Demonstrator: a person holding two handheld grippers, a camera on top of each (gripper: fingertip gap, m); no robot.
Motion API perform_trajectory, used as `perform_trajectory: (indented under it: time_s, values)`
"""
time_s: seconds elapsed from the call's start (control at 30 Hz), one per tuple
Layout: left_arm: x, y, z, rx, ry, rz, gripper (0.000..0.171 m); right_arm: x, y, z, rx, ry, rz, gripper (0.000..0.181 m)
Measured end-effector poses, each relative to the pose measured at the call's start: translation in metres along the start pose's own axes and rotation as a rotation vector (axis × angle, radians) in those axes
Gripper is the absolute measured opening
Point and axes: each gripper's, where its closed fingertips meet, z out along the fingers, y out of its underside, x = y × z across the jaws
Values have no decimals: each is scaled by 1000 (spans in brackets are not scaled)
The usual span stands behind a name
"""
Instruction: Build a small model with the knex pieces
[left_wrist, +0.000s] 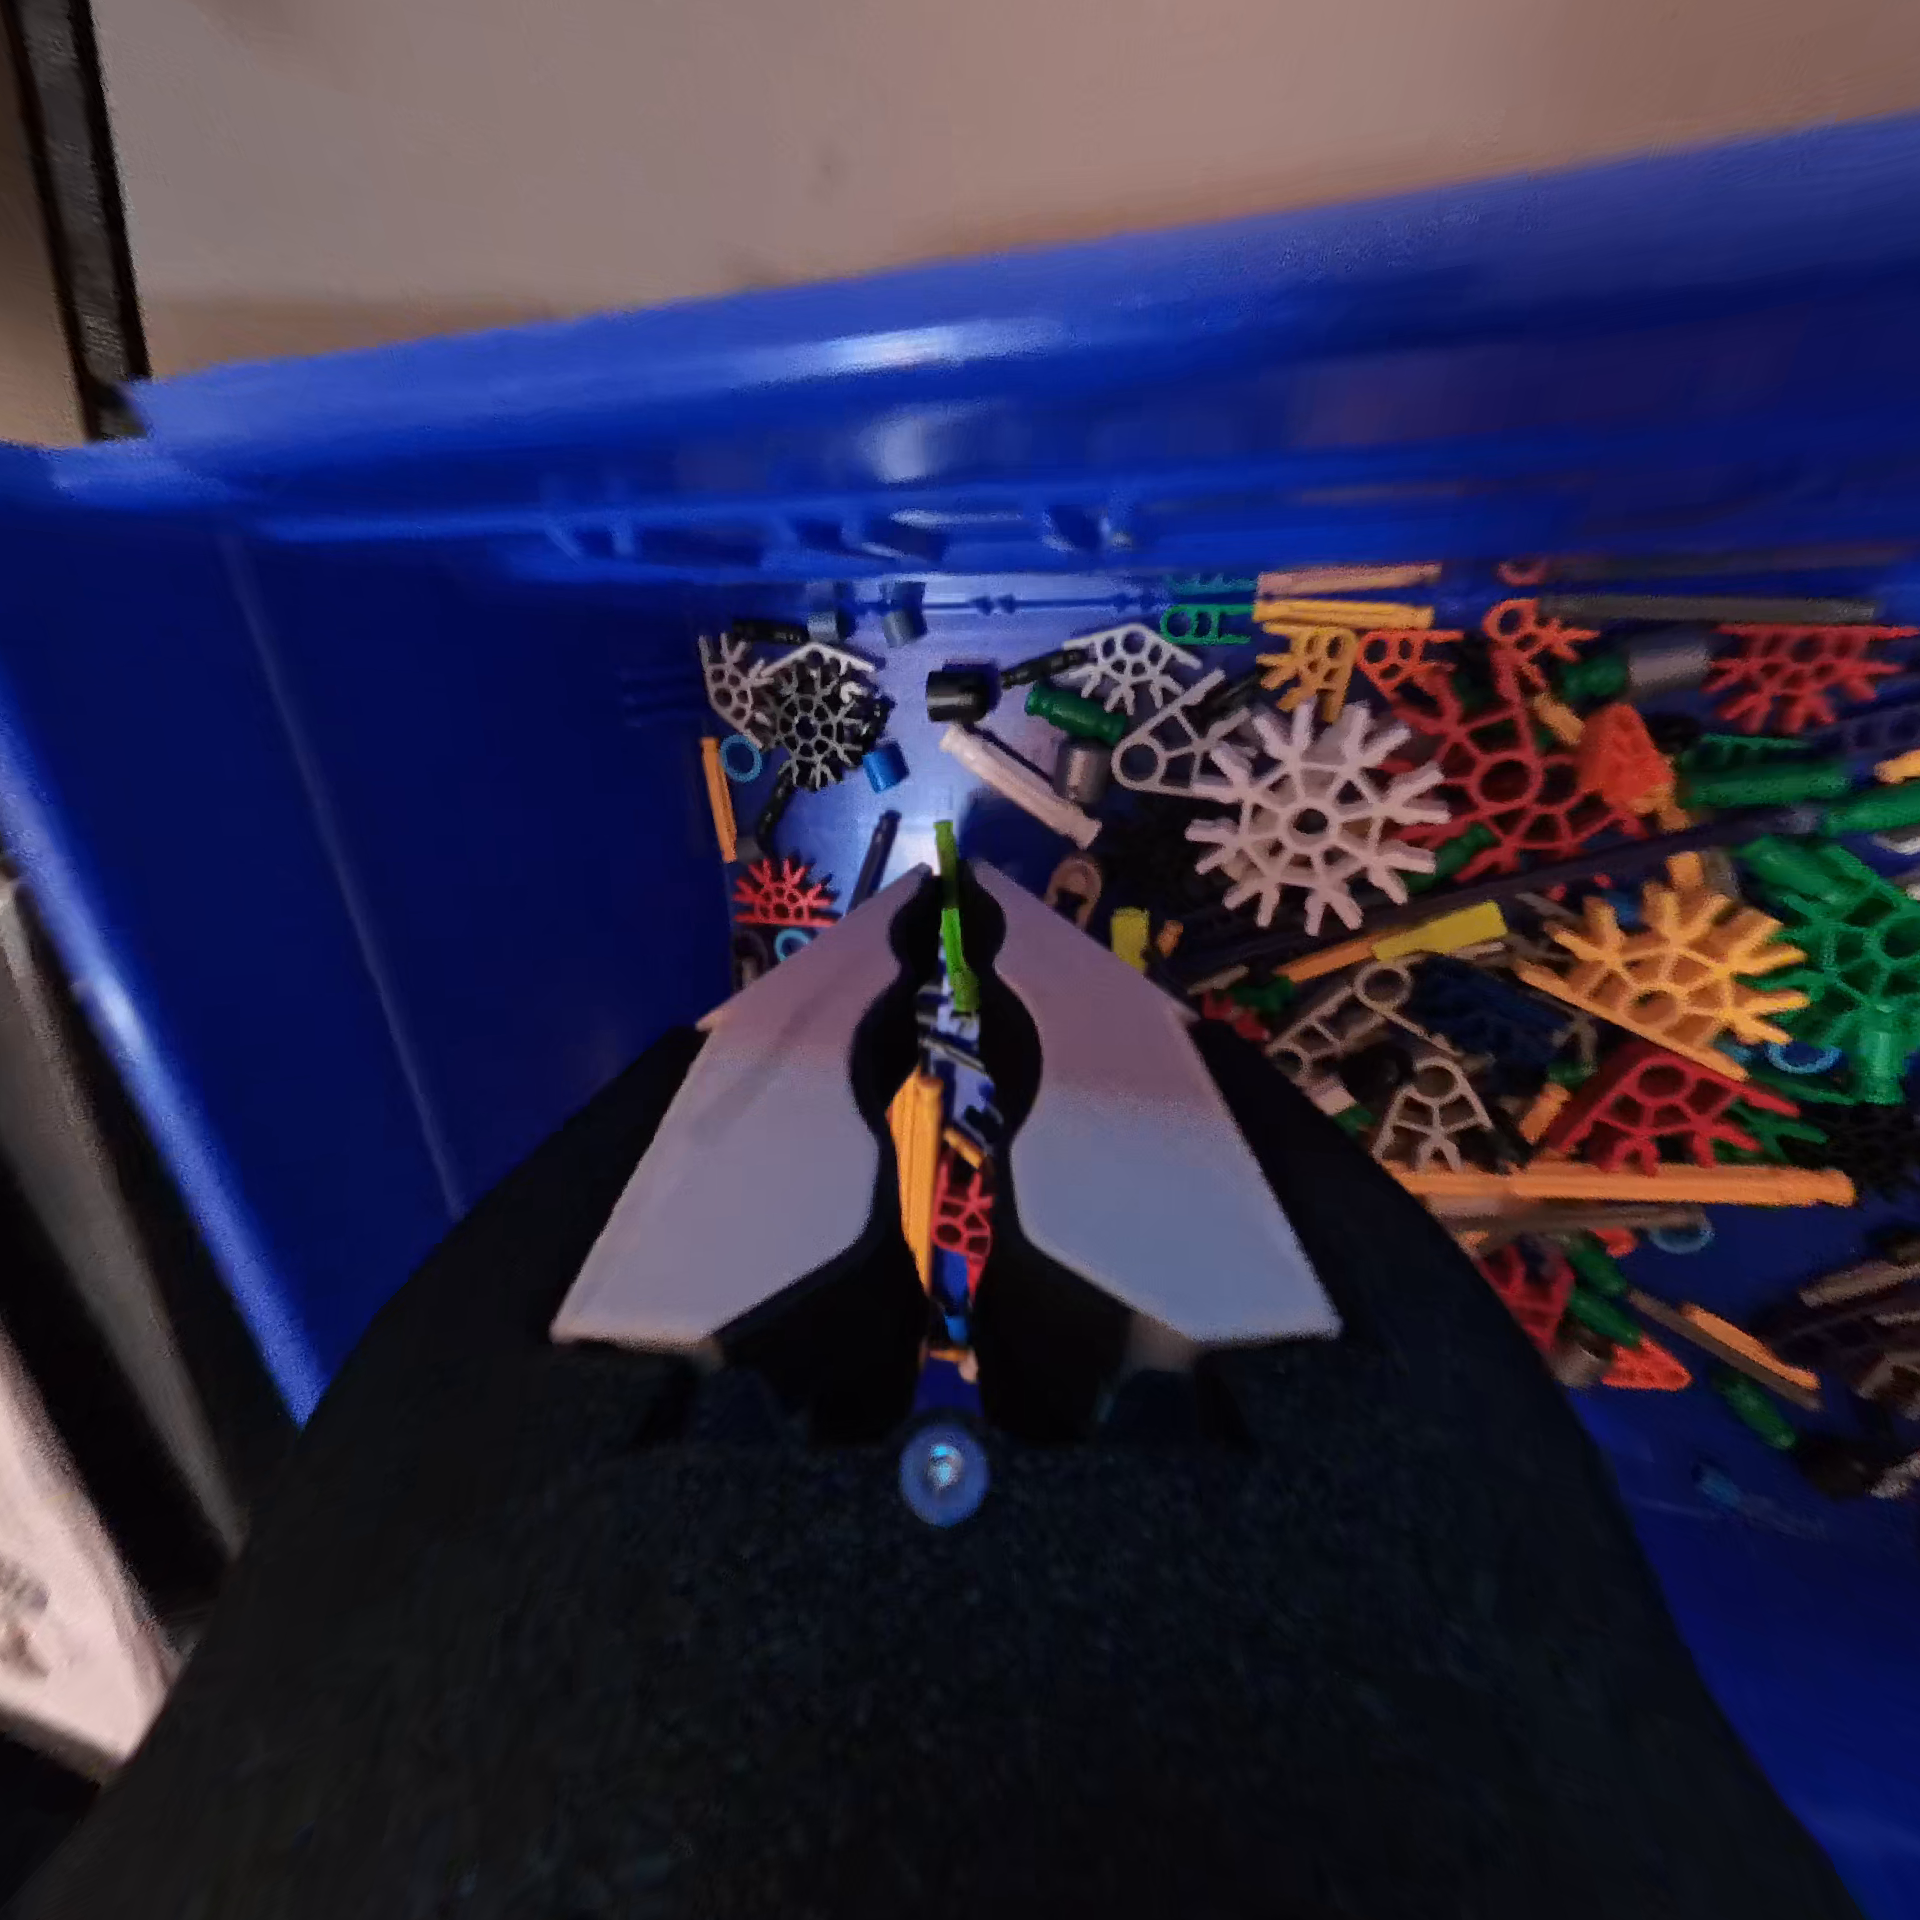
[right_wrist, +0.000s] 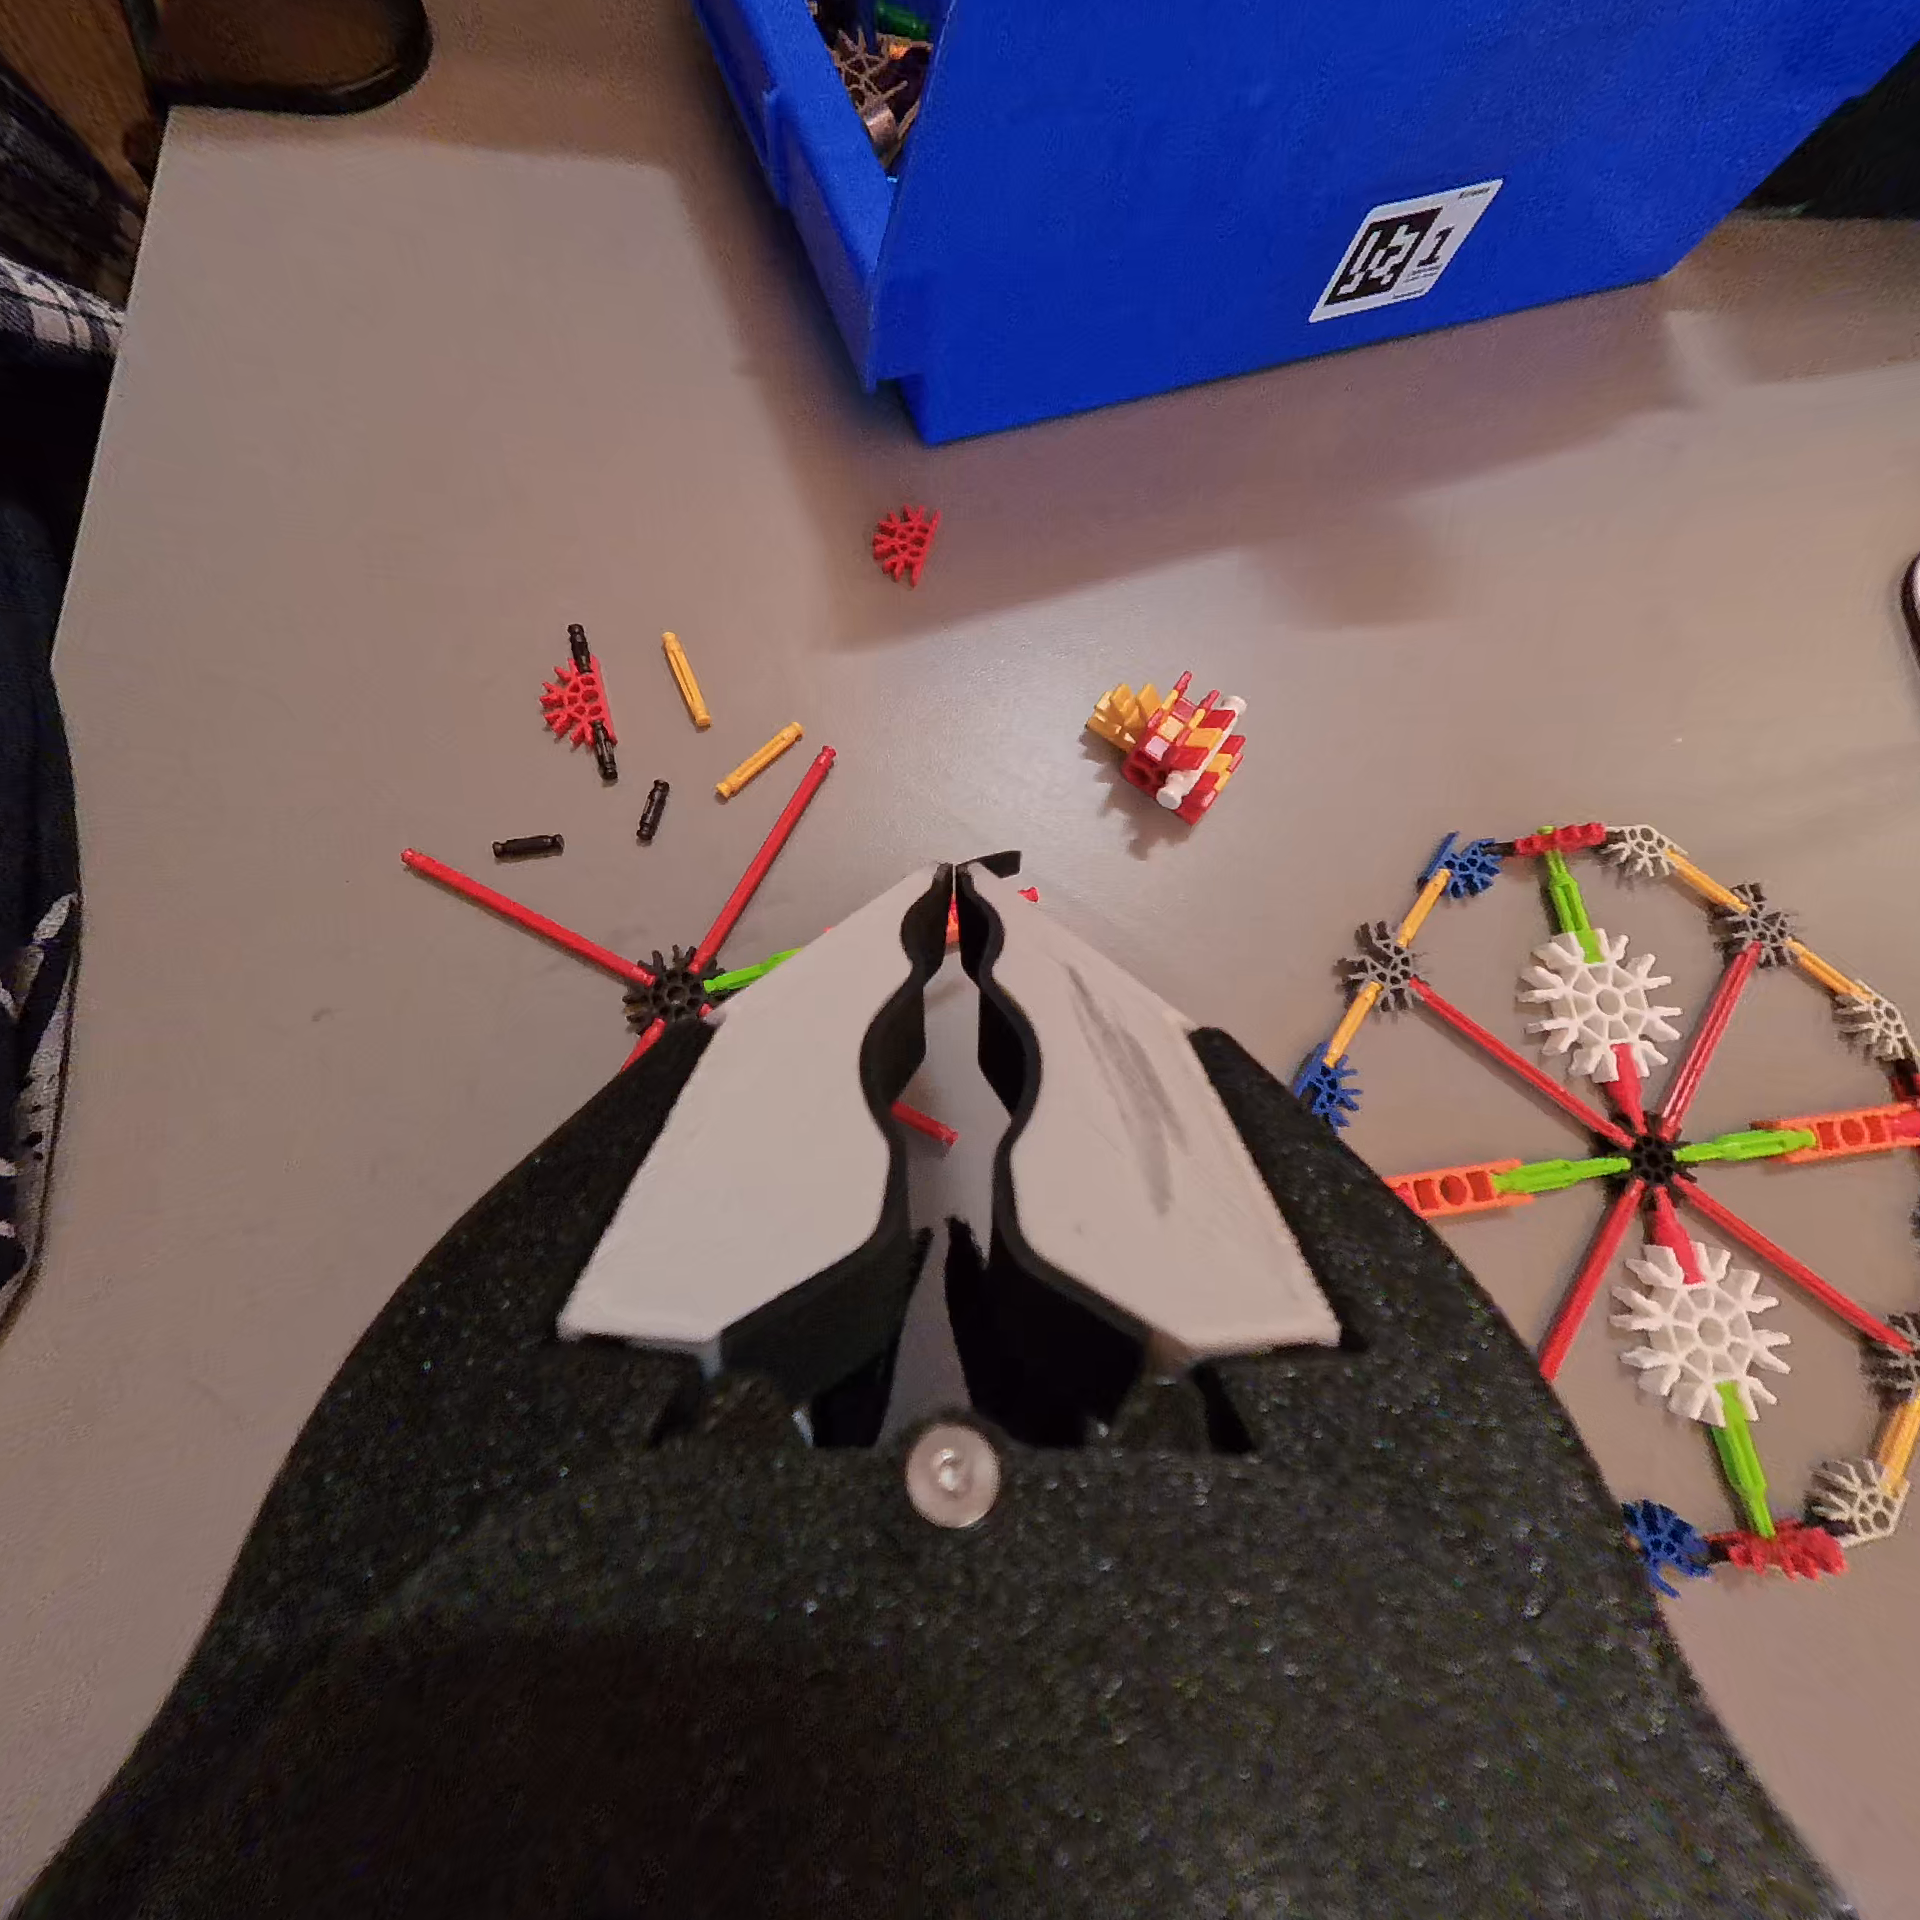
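My left gripper (left_wrist: 945, 878) is inside a blue bin (left_wrist: 416, 831), above its floor. It is shut on a short light-green rod (left_wrist: 954, 935) that stands upright between the pads and pokes out past the tips. The bin holds a heap of coloured rods and connectors, among them a white snowflake connector (left_wrist: 1311, 821). My right gripper (right_wrist: 954, 871) is shut, tips together, over the grey table (right_wrist: 364, 416). Just to its left lies a black hub (right_wrist: 670, 992) with red rods (right_wrist: 520, 914) and a green rod plugged in. What lies under its fingers is hidden.
A finished wheel of rods and white connectors (right_wrist: 1652, 1153) lies at the right. A red and yellow stack of pieces (right_wrist: 1174, 748), a red connector (right_wrist: 906, 542), yellow rods (right_wrist: 686, 678) and black short rods (right_wrist: 528, 846) lie loose. The blue bin (right_wrist: 1143, 208) stands at the back. Tip to tip, the grippers are about 30 centimetres apart. About 7 centimetres separates my right fingertips from the black hub (right_wrist: 670, 992).
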Motion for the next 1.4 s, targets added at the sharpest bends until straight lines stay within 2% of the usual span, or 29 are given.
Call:
perform_trajectory:
  time_s: [0.1,0.2,0.3,0.4,0.5,0.57,0.63,0.73,0.8,0.87,0.97,1.17,1.23,1.3,1.4]
  values:
    - [-1,-11,-32,79,-58,-36,2,0,-2,-1,5,1,-3,0]
    - [15,-33,-79,198,-92,-38,2,-1,-2,-1,4,1,-6,0]
    - [57,-62,-126,299,-90,29,2,0,-3,-2,8,5,-5,0]
    - [120,-94,-151,382,-33,107,2,0,-3,-3,11,8,-5,0]
    - [187,-111,-136,360,28,184,2,0,-4,-3,11,8,-8,0]
    - [217,-117,-117,326,28,220,2,-1,-4,-3,11,10,-11,0]
    - [241,-125,-101,347,78,181,2,-1,-6,-4,14,11,-14,0]
    - [255,-127,-76,314,45,192,2,-1,-6,-5,15,12,-17,0]
    - [265,-131,-66,327,79,180,3,-2,-6,-5,15,12,-18,0]
    - [266,-132,-58,319,70,159,4,-2,-6,-5,14,12,-19,0]
    - [261,-133,-58,318,38,164,17,-1,-6,-5,16,14,-20,0]
    - [247,-130,-90,381,26,120,18,-2,-7,-6,17,15,-23,0]
    - [237,-127,-112,408,-2,120,16,-1,-7,-6,17,17,-23,0]
    - [214,-122,-141,432,-70,113,8,-1,-7,-7,19,19,-21,0]
    - [157,-103,-172,423,-219,67,7,-1,-7,-6,17,16,-22,0]
